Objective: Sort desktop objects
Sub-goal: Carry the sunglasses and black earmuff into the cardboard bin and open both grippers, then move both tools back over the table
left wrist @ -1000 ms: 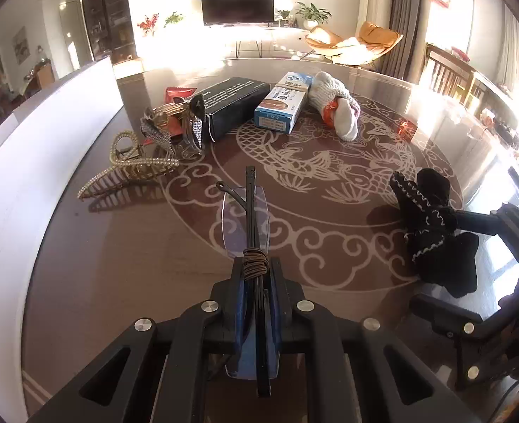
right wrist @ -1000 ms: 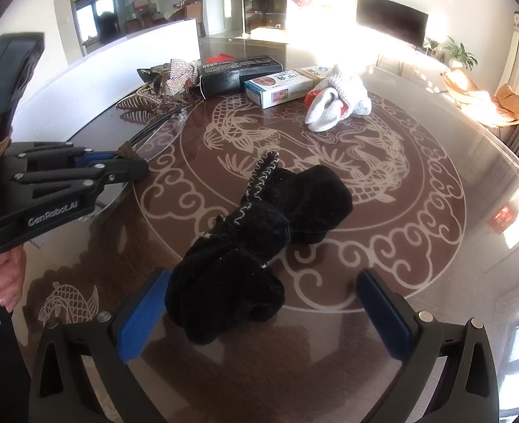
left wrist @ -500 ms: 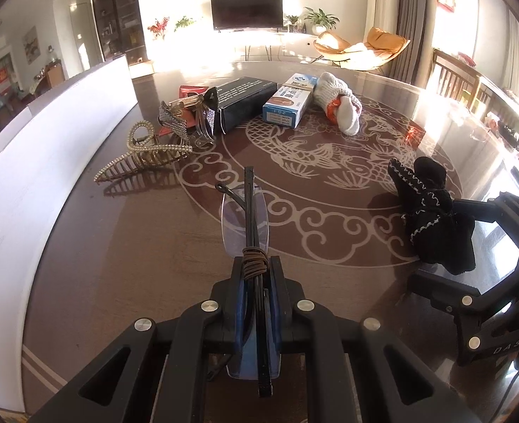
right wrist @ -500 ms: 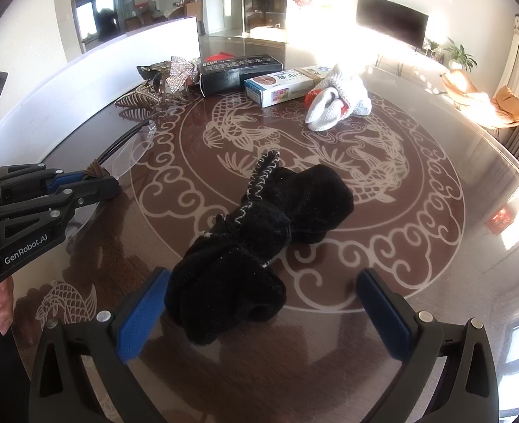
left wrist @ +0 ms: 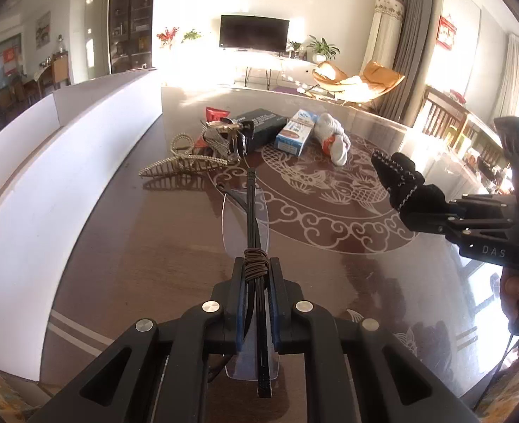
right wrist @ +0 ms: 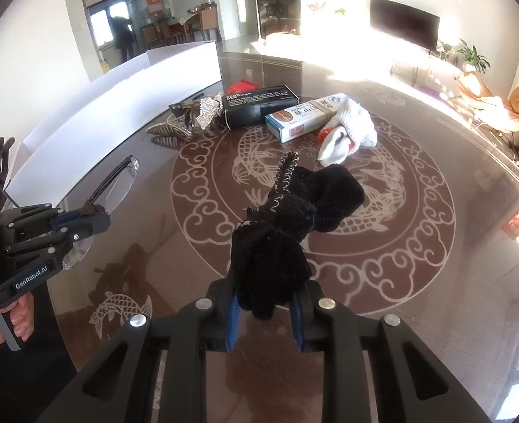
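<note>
Rimless clear-lens folded glasses (left wrist: 247, 225), black arms: clamped edgewise in left hand-held gripper (left wrist: 255, 303). Black knitted glove with white stitching (right wrist: 287, 222): bunched, pinched in right hand-held gripper (right wrist: 264, 313).

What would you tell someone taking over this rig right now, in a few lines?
Left gripper: shut on the glasses, held above the table.
Right gripper: shut on the black glove, lifted off the table.
Still on the table at the far side: gold hair clip, sparkly hair clip, black box, blue-and-white box, white glove, next to one another.
Done: both items picked up. Left: set them down with their kind; I can't tell where each group belongs.
</note>
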